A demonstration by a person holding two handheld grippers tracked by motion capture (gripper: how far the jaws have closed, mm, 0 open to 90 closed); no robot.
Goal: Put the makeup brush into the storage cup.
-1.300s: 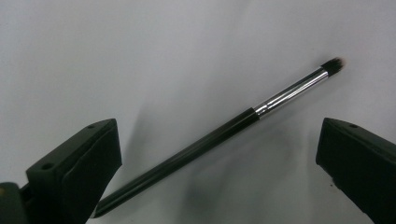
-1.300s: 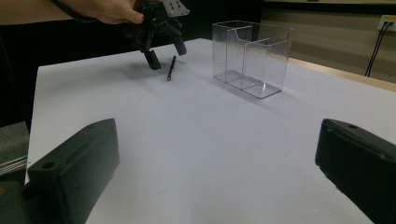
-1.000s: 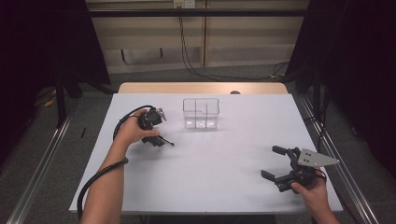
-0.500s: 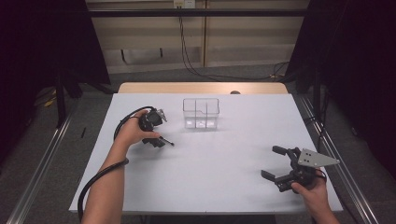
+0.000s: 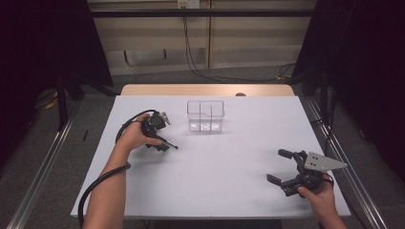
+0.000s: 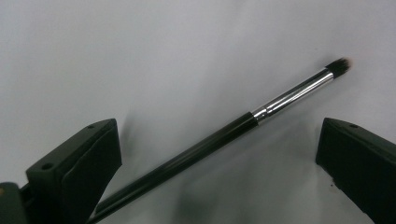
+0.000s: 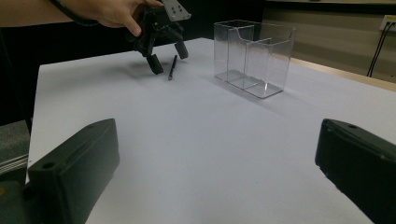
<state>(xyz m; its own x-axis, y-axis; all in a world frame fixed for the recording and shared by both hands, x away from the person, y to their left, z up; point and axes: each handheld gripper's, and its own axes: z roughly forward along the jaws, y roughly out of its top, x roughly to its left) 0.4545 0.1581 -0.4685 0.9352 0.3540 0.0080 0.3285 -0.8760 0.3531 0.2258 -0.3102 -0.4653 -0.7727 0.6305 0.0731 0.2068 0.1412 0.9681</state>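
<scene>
The clear plastic three-compartment organiser [image 5: 206, 116] stands on the white desk [image 5: 215, 176], nothing visible inside. Left gripper [image 5: 160, 138] hovers, jaws apart, over a slim black brush with silver ferrule [image 6: 219, 140]. Right gripper [image 5: 282, 166] sits well apart, jaws wide.

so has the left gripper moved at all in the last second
No. In the high view the left gripper sits at the same spot left of the clear organizer as before, jaws open over the brush lying on the table.
</scene>
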